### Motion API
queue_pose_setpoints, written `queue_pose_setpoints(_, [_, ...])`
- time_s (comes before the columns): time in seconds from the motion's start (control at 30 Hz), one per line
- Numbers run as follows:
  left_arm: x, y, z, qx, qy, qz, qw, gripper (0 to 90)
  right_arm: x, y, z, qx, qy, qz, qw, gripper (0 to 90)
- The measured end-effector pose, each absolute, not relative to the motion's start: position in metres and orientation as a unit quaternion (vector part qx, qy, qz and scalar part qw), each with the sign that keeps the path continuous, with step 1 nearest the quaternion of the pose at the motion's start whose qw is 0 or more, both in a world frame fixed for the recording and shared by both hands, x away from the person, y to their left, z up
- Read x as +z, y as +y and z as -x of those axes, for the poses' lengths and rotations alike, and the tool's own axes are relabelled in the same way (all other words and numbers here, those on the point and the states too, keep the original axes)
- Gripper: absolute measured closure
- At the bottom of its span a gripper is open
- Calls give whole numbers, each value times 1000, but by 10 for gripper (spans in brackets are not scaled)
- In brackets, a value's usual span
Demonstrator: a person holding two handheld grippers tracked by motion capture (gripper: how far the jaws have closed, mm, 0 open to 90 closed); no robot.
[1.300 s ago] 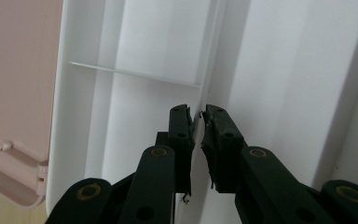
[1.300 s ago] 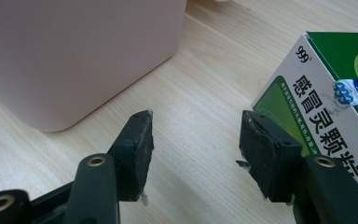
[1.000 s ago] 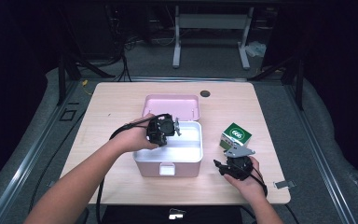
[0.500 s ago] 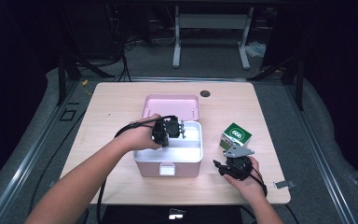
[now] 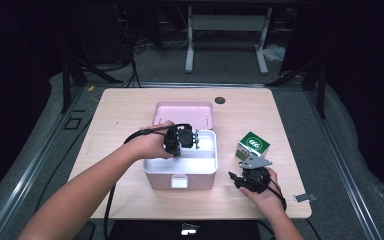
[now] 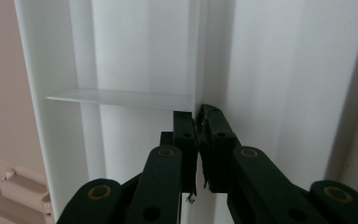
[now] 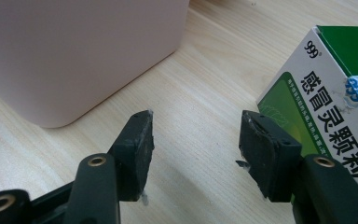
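Note:
A pink box [image 5: 180, 181] stands open at the table's middle, its lid [image 5: 184, 114] tipped back. Inside sits a white tray [image 5: 205, 155]. My left gripper [image 5: 196, 139] reaches down into it. Its jaws [image 6: 198, 122] are shut on the tray's thin upright divider [image 6: 198, 56]. A cross shelf [image 6: 121, 97] branches off to the left of that divider. A green and white medicine box [image 5: 253, 145] stands right of the pink box. My right gripper [image 5: 245, 176] rests low on the table just in front of it, open [image 7: 196, 126], with bare wood between its fingers. The medicine box [image 7: 326, 107] is beside the right finger.
The pink box's rounded corner [image 7: 74, 56] lies ahead and to the left of the right gripper. A small dark disc [image 5: 220, 100] sits near the table's far edge. A small metal clip [image 5: 304, 198] lies at the front right corner. Cables trail from both grippers.
My left gripper has shifted slightly to the right, farther over the white tray. The right gripper and the medicine box have stayed put.

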State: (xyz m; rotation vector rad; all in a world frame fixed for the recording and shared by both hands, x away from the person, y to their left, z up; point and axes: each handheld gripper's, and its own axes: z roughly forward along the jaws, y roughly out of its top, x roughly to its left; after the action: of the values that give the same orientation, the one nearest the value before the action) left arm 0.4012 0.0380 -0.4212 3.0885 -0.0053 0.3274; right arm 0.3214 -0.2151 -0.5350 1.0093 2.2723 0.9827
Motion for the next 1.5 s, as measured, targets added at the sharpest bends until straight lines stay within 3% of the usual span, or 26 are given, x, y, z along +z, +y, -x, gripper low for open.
queue_pose_setpoints(0.33, [-409, 43, -400, 101, 5, -994, 35, 892, -536, -214, -322, 355, 830, -363, 230, 444])
queue_pose_setpoints(0.57, [-371, 62, -391, 142, 11, -988, 55, 894, -535, -214, -321, 354, 830, -364, 231, 444])
queue_pose_setpoints(0.87, [-340, 148, -393, 161, 93, -981, 52, 894, -535, -214, -321, 356, 828, -364, 235, 444])
queue_pose_setpoints(1.17, [-350, 239, -389, 155, 188, -969, 39, 894, -535, -212, -321, 356, 826, -366, 238, 444])
queue_pose_setpoints(1.5, [-374, 277, -392, 138, 231, -963, 32, 894, -535, -212, -322, 354, 826, -368, 239, 444])
